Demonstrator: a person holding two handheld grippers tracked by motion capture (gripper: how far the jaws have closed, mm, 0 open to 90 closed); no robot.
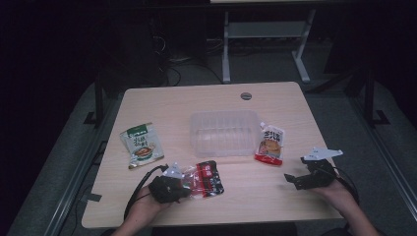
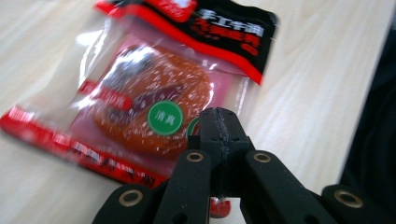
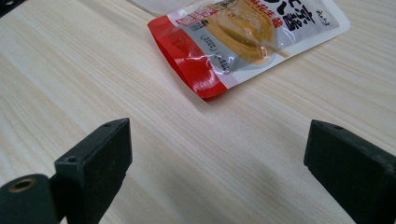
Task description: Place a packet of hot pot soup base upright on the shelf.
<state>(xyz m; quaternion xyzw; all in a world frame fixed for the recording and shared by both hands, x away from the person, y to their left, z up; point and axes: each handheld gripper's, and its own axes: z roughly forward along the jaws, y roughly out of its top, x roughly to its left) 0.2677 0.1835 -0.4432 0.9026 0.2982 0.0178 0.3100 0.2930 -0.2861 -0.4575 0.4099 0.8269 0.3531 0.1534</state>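
In the high view, the left claw (image 1: 183, 183) sits at the near edge of the counter (image 1: 162, 105), pinching the near-left edge of a red and black snack packet (image 1: 206, 179) that lies in front of the clear plastic tub (image 1: 224, 132). The right claw (image 1: 291, 179) rests on the near right part of the counter, spread wide, with a white and red sauce pouch (image 1: 270, 144) just beyond it beside the tub. A green and white packet (image 1: 142, 144) lies well apart to the left. In the left gripper view, the left claw (image 2: 219, 122) has its jaws pressed together on the clear edge of the snack packet (image 2: 149, 88), which looks blurred and tilted above the pale wood. In the right gripper view, the right claw (image 3: 217, 149) stands wide apart with bare counter (image 3: 84, 74) between its jaws, and the sauce pouch (image 3: 247, 32) lies flat ahead, apart from them.
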